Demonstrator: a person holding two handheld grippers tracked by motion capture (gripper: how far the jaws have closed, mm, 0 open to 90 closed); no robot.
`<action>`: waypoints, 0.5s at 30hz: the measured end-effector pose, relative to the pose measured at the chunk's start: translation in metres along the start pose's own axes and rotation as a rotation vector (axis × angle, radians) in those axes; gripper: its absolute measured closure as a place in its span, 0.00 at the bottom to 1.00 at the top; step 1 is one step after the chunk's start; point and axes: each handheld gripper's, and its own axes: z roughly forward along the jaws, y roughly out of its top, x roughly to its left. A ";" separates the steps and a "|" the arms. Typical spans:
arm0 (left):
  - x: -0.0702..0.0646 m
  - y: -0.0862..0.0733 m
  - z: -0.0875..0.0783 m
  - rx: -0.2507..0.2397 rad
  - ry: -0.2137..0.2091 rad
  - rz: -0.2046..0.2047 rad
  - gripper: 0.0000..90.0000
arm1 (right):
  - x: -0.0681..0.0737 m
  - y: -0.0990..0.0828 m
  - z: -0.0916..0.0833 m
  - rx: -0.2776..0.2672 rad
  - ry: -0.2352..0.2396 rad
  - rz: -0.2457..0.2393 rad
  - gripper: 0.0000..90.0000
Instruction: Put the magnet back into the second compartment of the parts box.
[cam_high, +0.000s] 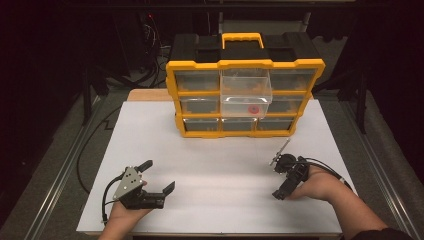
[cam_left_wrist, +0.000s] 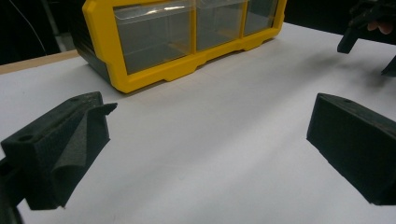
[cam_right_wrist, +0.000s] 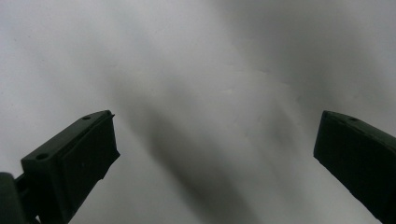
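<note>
While both tongs rest low on the white worktop, we hold nothing — the left tongs and right tongs gape wide and empty. Our drawer juts out of the yellow cabinet (a small red piece inside), probably left open for reaching. Bare worktop lies between us and it, edges well apart.

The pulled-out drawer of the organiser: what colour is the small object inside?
Red, seen best in the high view.
</note>
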 end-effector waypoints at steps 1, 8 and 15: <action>0.000 0.000 0.000 0.000 0.000 -0.001 0.00 | 0.001 -0.001 0.003 -0.007 0.004 0.001 0.00; 0.000 0.000 0.000 0.002 -0.002 -0.001 0.00 | 0.001 -0.010 0.011 -0.122 -0.009 0.039 0.00; 0.000 0.000 0.001 0.008 -0.002 -0.001 0.00 | 0.000 -0.025 0.014 -0.344 -0.001 0.126 0.00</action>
